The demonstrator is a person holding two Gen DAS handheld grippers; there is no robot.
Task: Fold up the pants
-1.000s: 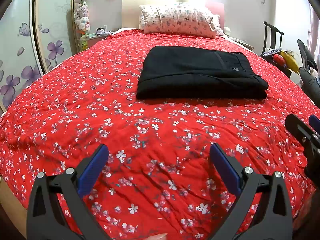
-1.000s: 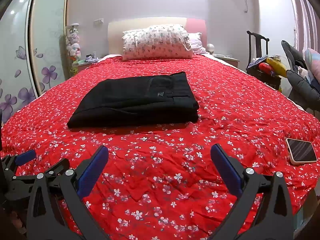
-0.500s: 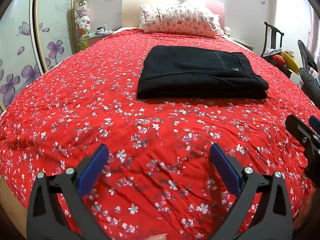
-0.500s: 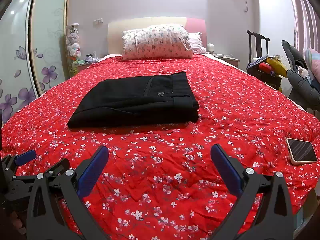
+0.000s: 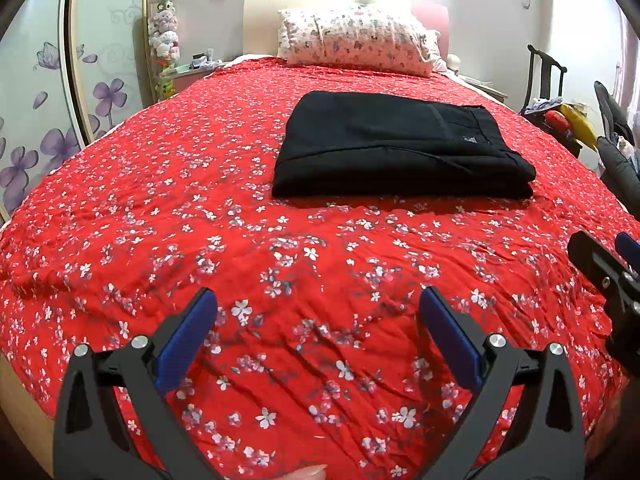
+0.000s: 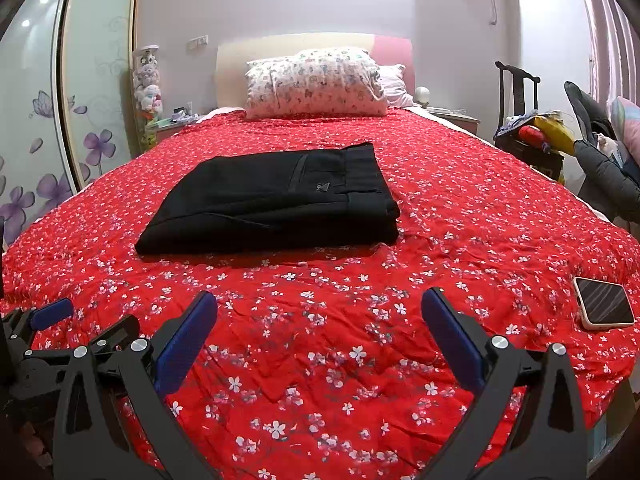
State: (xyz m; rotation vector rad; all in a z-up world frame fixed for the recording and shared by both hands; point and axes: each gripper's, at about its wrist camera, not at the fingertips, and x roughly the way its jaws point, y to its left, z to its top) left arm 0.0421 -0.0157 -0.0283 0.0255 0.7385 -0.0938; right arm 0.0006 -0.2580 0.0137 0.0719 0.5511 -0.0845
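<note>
The black pants (image 5: 400, 148) lie folded into a flat rectangle on the red flowered bedspread (image 5: 200, 220), in the middle of the bed. They also show in the right wrist view (image 6: 272, 200). My left gripper (image 5: 318, 304) is open and empty, over the bedspread well short of the pants. My right gripper (image 6: 319, 304) is open and empty, also near the bed's foot. Each gripper shows at the edge of the other's view: the right one (image 5: 608, 272), the left one (image 6: 52, 312).
A phone (image 6: 604, 307) lies on the bedspread at the right edge. Flowered pillows (image 6: 316, 84) rest against the headboard. A wardrobe with flower-pattern doors (image 6: 48, 120) stands left. A chair with clothes and bags (image 6: 536, 136) stands right of the bed.
</note>
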